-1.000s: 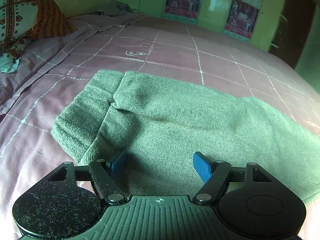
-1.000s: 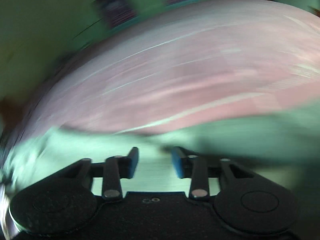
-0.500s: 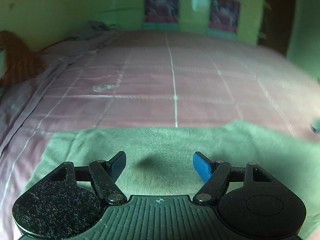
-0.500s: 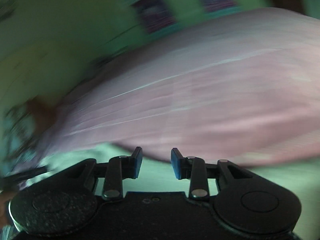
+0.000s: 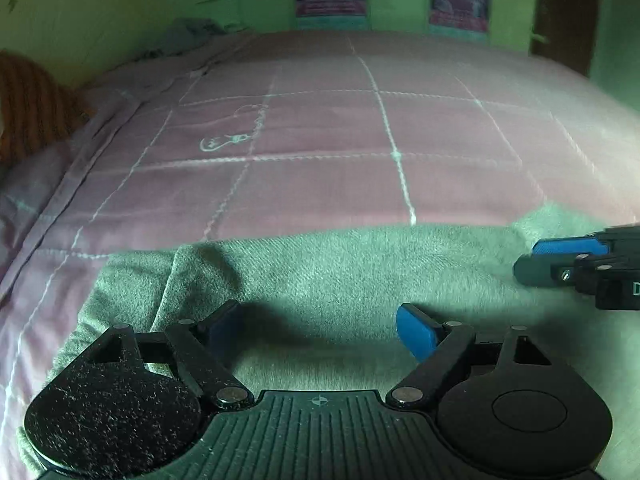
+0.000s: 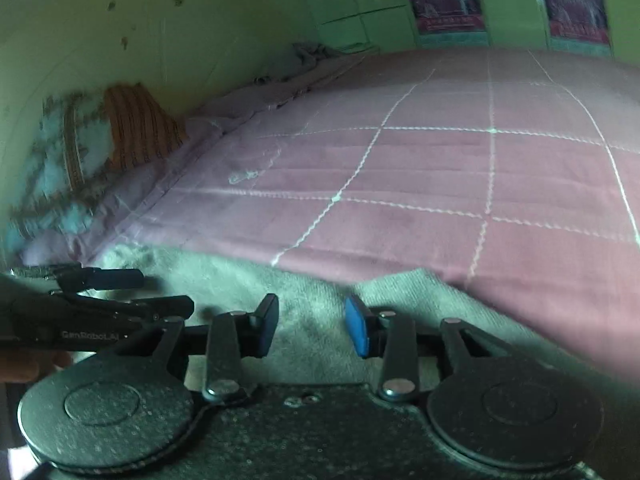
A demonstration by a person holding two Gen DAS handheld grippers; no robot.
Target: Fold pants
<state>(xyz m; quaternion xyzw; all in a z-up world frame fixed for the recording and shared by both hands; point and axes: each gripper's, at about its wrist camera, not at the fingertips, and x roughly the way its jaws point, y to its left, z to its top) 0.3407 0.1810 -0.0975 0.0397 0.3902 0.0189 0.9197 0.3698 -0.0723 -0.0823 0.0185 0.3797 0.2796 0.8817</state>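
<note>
- Lying flat across the near part of the bed [image 5: 320, 128], the grey-green pants [image 5: 360, 264] stretch left to right, their long axis running along the bed's near edge and across both camera views.
- At the left end of the pants in the left wrist view, a folded-over flap [image 5: 192, 276] sits raised over a lower layer; which end is the waistband, I cannot tell.
- Left tongs [image 5: 320, 326] hover over the cloth, pointing down and forward, jaws wide and opening, only flat fabric under the gap, nothing pinched.
- Right tongs [image 6: 312, 326] sit over the far hem of the pants, jaws narrower but opening too, pads clear of the cloth.
- Each pair of tongs shows in the other's view: right tongs [image 5: 568, 260] at the right edge, left tongs [image 6: 120, 300] at the left edge, both above the same garment, near each other.
- A patterned pillow [image 6: 80, 148] rests by the green wall [image 6: 200, 20], well apart from the pants.
</note>
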